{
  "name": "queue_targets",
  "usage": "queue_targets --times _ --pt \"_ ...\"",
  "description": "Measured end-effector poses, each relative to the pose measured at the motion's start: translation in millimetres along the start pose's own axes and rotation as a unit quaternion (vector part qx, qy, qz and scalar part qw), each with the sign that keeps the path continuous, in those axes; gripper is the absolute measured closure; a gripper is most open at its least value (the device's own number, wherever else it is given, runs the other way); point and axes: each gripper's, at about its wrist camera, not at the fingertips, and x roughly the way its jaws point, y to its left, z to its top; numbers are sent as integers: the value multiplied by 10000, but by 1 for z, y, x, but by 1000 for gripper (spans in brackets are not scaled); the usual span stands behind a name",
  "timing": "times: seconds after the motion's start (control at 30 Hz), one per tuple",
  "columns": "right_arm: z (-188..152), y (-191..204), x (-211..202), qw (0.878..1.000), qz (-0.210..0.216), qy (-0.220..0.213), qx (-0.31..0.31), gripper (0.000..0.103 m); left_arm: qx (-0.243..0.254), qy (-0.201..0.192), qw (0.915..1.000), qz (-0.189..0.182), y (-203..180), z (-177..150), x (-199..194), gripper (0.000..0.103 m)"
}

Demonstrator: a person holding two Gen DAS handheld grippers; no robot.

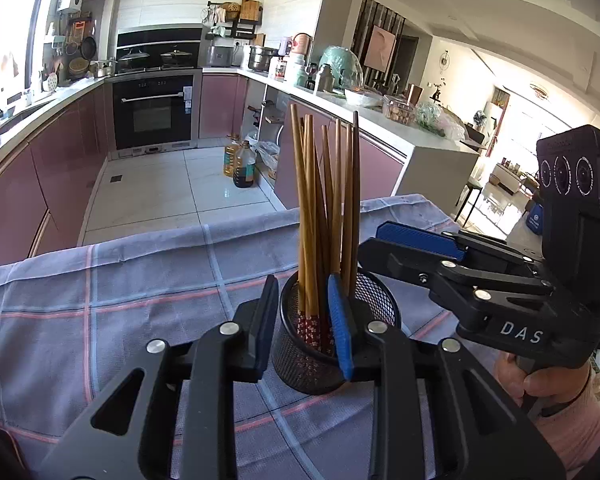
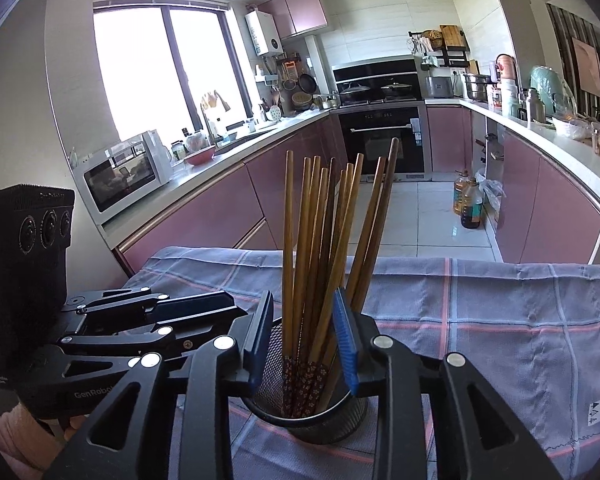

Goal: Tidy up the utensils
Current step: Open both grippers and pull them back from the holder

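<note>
A black mesh cup (image 1: 300, 364) stands on a blue checked cloth (image 1: 100, 304) and holds several wooden chopsticks (image 1: 312, 208) upright, some with red flowered ends. My left gripper (image 1: 304, 320) is open, its blue pads on either side of the cup's near rim. My right gripper (image 2: 306, 340) is open too, its pads on either side of the chopsticks (image 2: 320, 240) above the cup (image 2: 320, 420). The right gripper (image 1: 384, 240) shows in the left wrist view at the cup's right. The left gripper (image 2: 236, 304) shows in the right wrist view at the cup's left.
The cloth (image 2: 500, 320) covers a table that ends at the far edge. Beyond lie the kitchen floor, pink cabinets (image 2: 204, 216), an oven (image 1: 152, 112) and oil bottles (image 1: 240, 162). A hand (image 1: 540, 380) holds the right gripper's handle.
</note>
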Motion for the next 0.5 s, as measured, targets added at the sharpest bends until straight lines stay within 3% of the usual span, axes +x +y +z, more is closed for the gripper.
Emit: queue_targets --times 0.13,0.23,0.3,0.4,0.5 --pt "-5 7 -15 9996 -92 -260 -106 42 -39 -323 9990 312 4 -11 -18 46" --pt "-10 10 -26 9986 -216 -473 -119 28 -72 -574 9964 618 5 -21 -34 29" --pt "-14 12 -31 9976 -312 -596 -141 22 -117 -716 9941 809 7 -28 -44 12" --pt "-21 17 -36 9958 -472 -750 -245 7 -147 -950 9893 1098 8 -38 -59 5" --pt "-29 24 -39 9944 -555 -836 -343 7 -203 -1045 9862 1271 10 -47 -70 5"
